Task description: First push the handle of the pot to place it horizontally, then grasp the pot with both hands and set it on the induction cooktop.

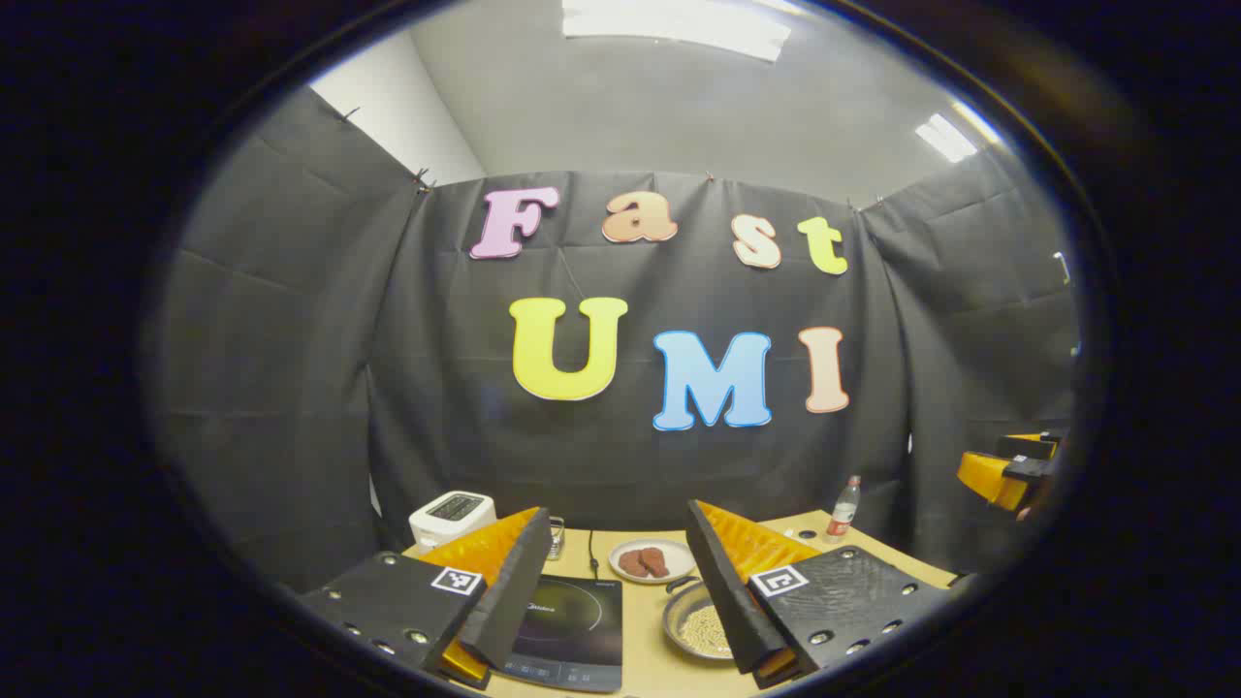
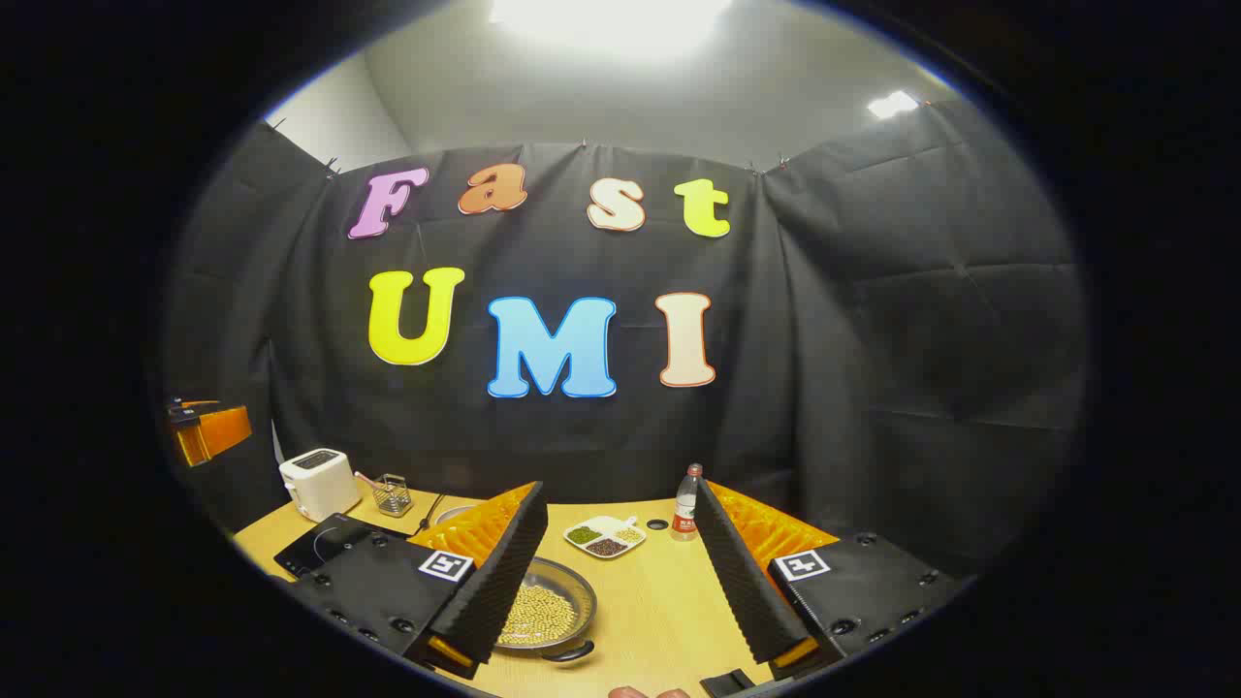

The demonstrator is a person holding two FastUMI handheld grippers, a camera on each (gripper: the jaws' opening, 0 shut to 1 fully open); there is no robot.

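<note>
I am holding the left gripper point(image 1: 620, 591) high above the near edge of the pale wooden table point(image 1: 648, 651), its two ribbed wedge-shaped fingers spread wide with nothing between them. Through that gap I am seeing the flat, glossy black induction cooktop point(image 1: 567, 630) to the left and the round metal pot point(image 1: 700, 628) just to its right, apart from it. The pot is shallow, holding small pale grains, and a dark handle point(image 1: 682, 584) is pointing away toward a round plate point(image 1: 652, 560) of brownish-red pieces.

I am keeping the right gripper point(image 2: 620, 582) equally wide apart and empty. In its view the pot point(image 2: 545, 611) is sitting low between the fingers, partly behind the left one, with a dark loop handle point(image 2: 567, 651) on its near rim. Farther off are lying a divided white dish point(image 2: 606, 536) of beans, a clear plastic bottle point(image 2: 685, 502), a boxy white toaster point(image 2: 319, 482) and a small wire basket point(image 2: 392, 494).
</note>
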